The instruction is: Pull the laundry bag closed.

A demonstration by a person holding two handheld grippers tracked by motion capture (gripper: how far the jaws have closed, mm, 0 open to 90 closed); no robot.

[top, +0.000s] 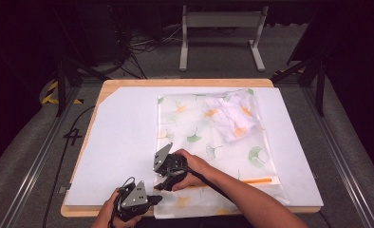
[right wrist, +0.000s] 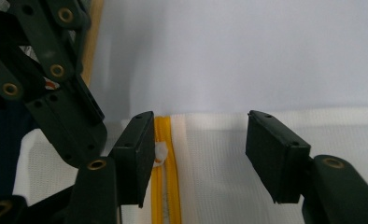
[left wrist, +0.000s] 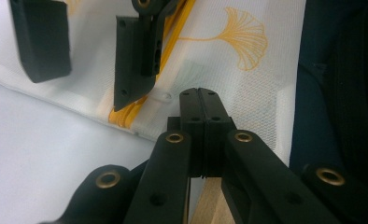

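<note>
A white mesh bag (top: 209, 137) printed with green and orange ginkgo leaves lies flat on the white board (top: 123, 142). Its yellow zipper (top: 258, 181) runs along the near edge. My left gripper (top: 154, 199) is shut on the bag's near left corner, its jaws pressed together on the mesh (left wrist: 201, 93). My right gripper (top: 162, 185) is open and straddles the zipper's end (right wrist: 162, 186), jaws wide apart (right wrist: 201, 119). A small white zipper pull (right wrist: 159, 153) sits against one of its jaws. A crumpled white garment (top: 232, 114) lies inside the bag at the far right.
The board rests on a wooden table (top: 185, 82) whose near edge is right under my hands. Behind the table stand a grey metal frame (top: 220, 28) and cables on the floor (top: 137, 45). Black rails flank both sides.
</note>
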